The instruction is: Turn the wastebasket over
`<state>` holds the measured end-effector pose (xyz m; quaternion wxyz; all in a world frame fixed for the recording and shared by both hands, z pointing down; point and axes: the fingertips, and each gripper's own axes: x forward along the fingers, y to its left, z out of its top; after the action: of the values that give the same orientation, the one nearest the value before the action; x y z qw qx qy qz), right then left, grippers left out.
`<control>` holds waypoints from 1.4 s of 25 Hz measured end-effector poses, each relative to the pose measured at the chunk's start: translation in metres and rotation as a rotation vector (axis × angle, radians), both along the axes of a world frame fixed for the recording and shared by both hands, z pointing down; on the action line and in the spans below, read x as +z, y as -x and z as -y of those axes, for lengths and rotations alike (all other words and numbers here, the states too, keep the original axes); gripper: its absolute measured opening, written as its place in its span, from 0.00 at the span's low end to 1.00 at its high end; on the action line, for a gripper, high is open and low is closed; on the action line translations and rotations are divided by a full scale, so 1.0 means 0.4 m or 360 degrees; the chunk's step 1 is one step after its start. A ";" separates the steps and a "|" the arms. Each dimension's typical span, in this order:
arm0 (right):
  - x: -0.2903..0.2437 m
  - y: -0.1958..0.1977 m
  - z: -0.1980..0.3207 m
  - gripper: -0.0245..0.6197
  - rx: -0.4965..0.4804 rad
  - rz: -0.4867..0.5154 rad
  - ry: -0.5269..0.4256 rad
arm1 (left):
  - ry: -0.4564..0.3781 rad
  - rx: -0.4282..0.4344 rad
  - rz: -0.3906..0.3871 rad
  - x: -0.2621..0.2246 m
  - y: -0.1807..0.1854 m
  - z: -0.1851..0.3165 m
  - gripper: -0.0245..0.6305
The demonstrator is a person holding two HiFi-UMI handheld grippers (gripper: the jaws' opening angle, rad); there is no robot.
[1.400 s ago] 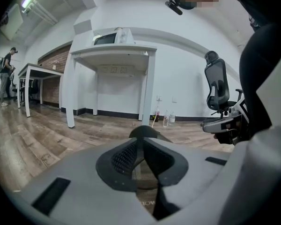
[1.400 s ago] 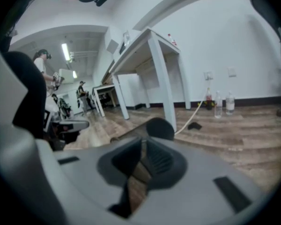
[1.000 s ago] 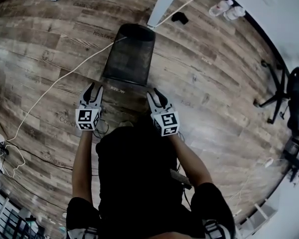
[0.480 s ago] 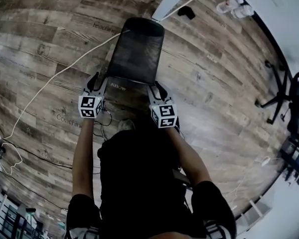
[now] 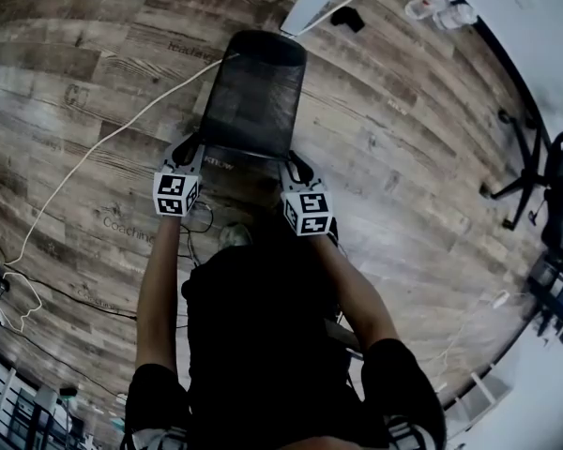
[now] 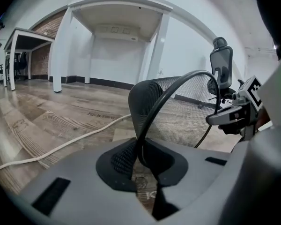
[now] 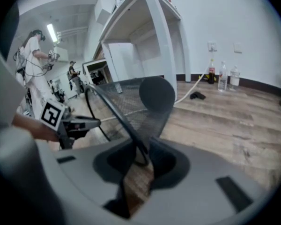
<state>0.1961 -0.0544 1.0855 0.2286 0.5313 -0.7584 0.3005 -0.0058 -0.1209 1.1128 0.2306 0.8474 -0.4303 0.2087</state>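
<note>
The left claw (image 5: 191, 144) is closing on the near rim (image 5: 244, 152) of the wastebasket (image 5: 253, 97). Its own view shows the thin dark wire hoop running down between the two smooth grey jaws, with mesh bunched against one of them. The right claw (image 5: 297, 165) is closing as well, at the other side of the same rim, with the hoop and a fold of mesh between its jaws. Whether either claw's pads already press the wire is hard to judge. A sliver of floor shows through each gap.

The wastebasket is a black, see-through wire-mesh bin that tapers slightly. It lies on its side on the floor (image 5: 403, 157), with its open mouth toward the person and its solid round base (image 7: 157, 93) pointing away.

The floor is made of weathered-looking wood planks, grey-brown with heavy grain and faint printed lettering. A thick white cable (image 6: 51, 149) curves across the boards and passes close by the far end of the bin. Beyond it stands a white counter (image 6: 122, 8) on straight painted legs. A few clear plastic bottles (image 7: 222, 76) stand against the dark baseboard of a white wall.

Each claw carries a white cube with black square markers. Two bare forearms reach out to them from a person in a black top.
</note>
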 end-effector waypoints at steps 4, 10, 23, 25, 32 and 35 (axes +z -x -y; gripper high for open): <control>0.001 -0.002 -0.002 0.19 0.0002 -0.0011 0.0005 | -0.0018 0.0007 0.0000 -0.009 -0.002 -0.004 0.14; -0.017 -0.014 -0.013 0.17 -0.0014 -0.0012 0.0013 | -0.0016 0.0067 0.0004 -0.032 -0.012 -0.033 0.13; -0.145 -0.043 -0.088 0.14 -0.0034 0.0001 0.0198 | 0.0084 0.0088 0.0048 -0.206 -0.032 -0.117 0.13; -0.172 -0.049 -0.098 0.13 -0.0034 0.0018 0.0254 | 0.0106 0.0098 0.0061 -0.242 -0.038 -0.119 0.13; -0.303 -0.068 -0.161 0.13 -0.0008 0.0140 0.0484 | 0.0337 0.0055 0.0011 -0.377 -0.052 -0.192 0.13; -0.407 -0.079 -0.194 0.13 0.0041 0.0208 0.0578 | 0.0431 0.0035 -0.0010 -0.473 -0.060 -0.227 0.13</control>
<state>0.2278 0.0231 0.9227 0.2671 0.4702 -0.6981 0.4692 0.0180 -0.0301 0.9236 0.3418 0.8139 -0.3882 0.2647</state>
